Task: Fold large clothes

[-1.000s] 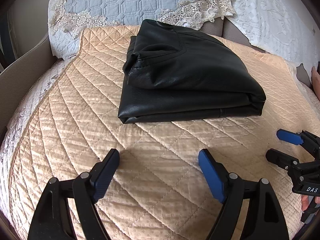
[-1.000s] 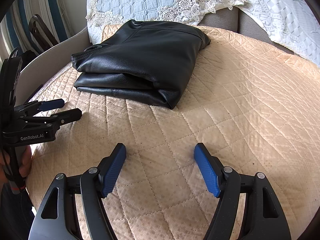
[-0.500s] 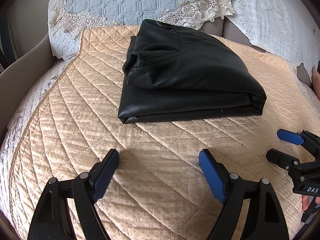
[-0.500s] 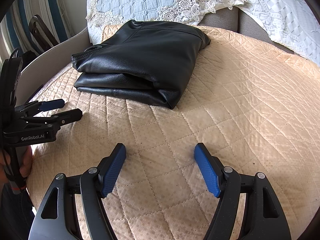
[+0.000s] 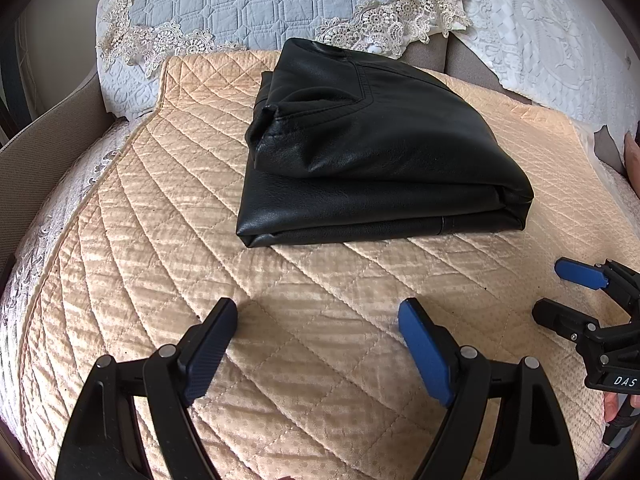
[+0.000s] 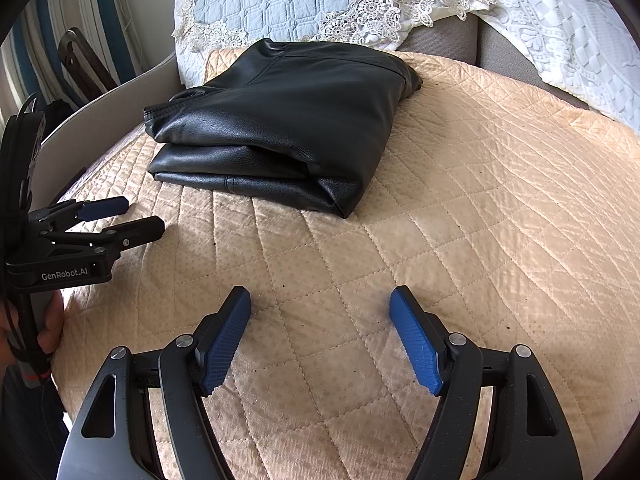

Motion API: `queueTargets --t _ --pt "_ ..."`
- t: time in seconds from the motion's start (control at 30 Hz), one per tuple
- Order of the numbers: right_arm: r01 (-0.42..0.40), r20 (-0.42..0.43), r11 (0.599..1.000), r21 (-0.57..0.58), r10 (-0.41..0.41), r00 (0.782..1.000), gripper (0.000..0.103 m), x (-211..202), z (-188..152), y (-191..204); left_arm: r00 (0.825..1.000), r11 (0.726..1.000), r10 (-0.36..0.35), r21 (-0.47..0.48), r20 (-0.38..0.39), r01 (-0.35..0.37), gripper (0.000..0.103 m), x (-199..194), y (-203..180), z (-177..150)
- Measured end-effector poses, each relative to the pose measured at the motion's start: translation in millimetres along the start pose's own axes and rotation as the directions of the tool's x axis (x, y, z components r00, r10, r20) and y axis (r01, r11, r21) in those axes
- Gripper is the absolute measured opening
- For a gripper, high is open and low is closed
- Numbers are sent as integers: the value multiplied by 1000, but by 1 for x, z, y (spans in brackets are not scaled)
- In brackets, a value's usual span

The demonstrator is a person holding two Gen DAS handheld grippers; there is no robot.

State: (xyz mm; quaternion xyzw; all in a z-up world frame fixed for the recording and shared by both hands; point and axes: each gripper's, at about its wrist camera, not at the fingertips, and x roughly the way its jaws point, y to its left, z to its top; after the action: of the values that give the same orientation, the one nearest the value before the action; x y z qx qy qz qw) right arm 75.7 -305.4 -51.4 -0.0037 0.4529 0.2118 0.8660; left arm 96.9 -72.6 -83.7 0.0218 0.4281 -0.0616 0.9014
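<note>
The folded black leather garment (image 5: 372, 152) is lying far on the beige quilt (image 5: 160, 248); the left gripper (image 5: 318, 330) and right gripper (image 6: 320, 320) are hovering near, spread wide, holding nothing, with bare quilt between.

We're in a home, on a sofa: a quilted beige seat cover (image 5: 168, 240), a lace-trimmed blue cushion (image 5: 256, 0) along its back edge, a white lace throw (image 6: 560, 32) at the right corner.
</note>
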Motion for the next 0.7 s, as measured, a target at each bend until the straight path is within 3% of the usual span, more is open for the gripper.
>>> queueTargets --t 0.7 --pt "1 0 1000 0 -1 1000 73 0 0 1 1000 1000 2 -2 -4 -2 86 1 3 0"
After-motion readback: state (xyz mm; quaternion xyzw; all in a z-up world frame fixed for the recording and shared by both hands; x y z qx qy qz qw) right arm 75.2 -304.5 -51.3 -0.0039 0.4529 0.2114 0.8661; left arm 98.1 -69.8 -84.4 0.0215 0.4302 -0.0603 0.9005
